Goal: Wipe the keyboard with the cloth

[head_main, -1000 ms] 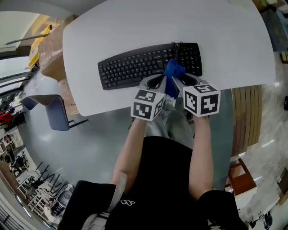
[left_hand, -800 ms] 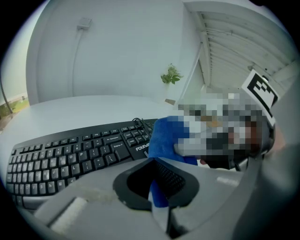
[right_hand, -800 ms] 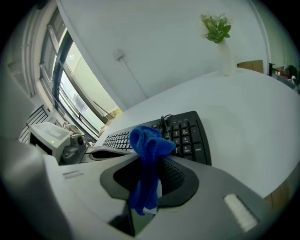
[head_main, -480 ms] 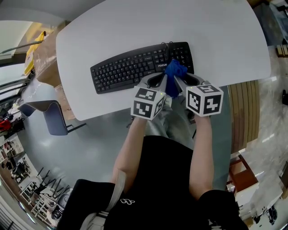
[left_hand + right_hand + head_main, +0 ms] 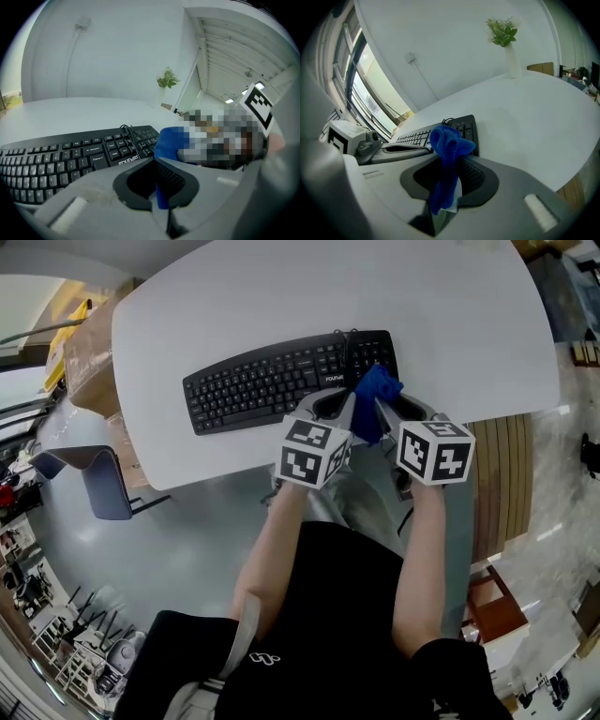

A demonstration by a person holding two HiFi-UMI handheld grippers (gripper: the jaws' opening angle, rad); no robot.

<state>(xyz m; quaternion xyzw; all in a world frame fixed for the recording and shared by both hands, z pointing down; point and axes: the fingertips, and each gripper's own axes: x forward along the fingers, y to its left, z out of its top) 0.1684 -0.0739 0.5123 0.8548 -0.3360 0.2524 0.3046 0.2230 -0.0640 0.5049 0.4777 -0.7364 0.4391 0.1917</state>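
Observation:
A black keyboard [image 5: 272, 381] lies on the white table [image 5: 281, 296]. A blue cloth [image 5: 376, 397] is bunched over the keyboard's right near corner, between the two grippers. My left gripper [image 5: 336, 409] is shut, with a thin strip of the cloth [image 5: 161, 199] nipped in its jaws; the rest of it [image 5: 171, 140] bulges just beyond. My right gripper [image 5: 396, 409] is shut on the cloth [image 5: 446, 150], which stands up from its jaws in a wad. In the right gripper view the keyboard [image 5: 464, 129] shows behind the wad. The left gripper [image 5: 389, 150] sits close alongside.
The keyboard's cable [image 5: 349, 334] runs toward the back of the table. A small plant in a white vase [image 5: 506, 42] stands at the far edge. A cardboard box [image 5: 89, 352] and a chair [image 5: 94, 479] are at the table's left, off the table.
Both grippers have moved a little to the right with the cloth, toward the keyboard's right end. The wad now covers less of the keys.

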